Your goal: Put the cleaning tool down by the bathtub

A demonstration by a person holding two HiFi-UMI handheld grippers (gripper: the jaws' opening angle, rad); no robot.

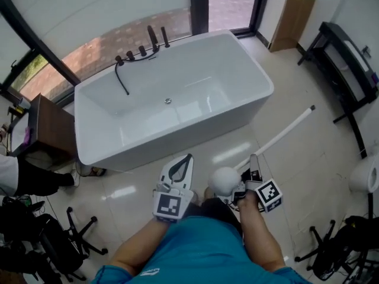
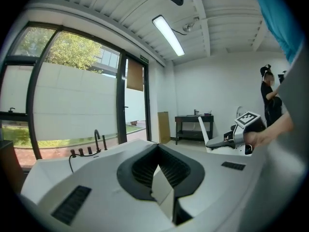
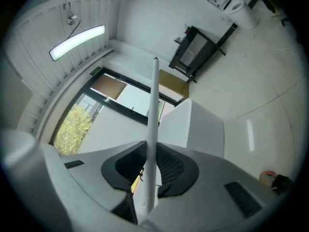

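The white bathtub [image 1: 177,136] fills the middle of the head view, just ahead of both grippers. My right gripper [image 1: 253,158] is shut on the long white handle [image 1: 278,136] of the cleaning tool. The tool's round white head [image 1: 225,181] sits near my body and its handle points away to the right, above the floor. In the right gripper view the handle [image 3: 153,105] runs straight out between the jaws of the right gripper [image 3: 150,146], with the tub's corner [image 3: 203,124] beyond. My left gripper [image 1: 189,157] is shut and holds nothing; its jaws [image 2: 157,148] point over the tub.
Black faucet fittings [image 1: 142,49] stand on the tub's far rim. A wooden cabinet [image 1: 50,126] is at the left, a black side table [image 1: 346,64] and a toilet [image 1: 364,176] at the right. Wheeled stands [image 1: 83,229] sit on the tiled floor at both lower corners. A person [image 2: 268,95] stands further back.
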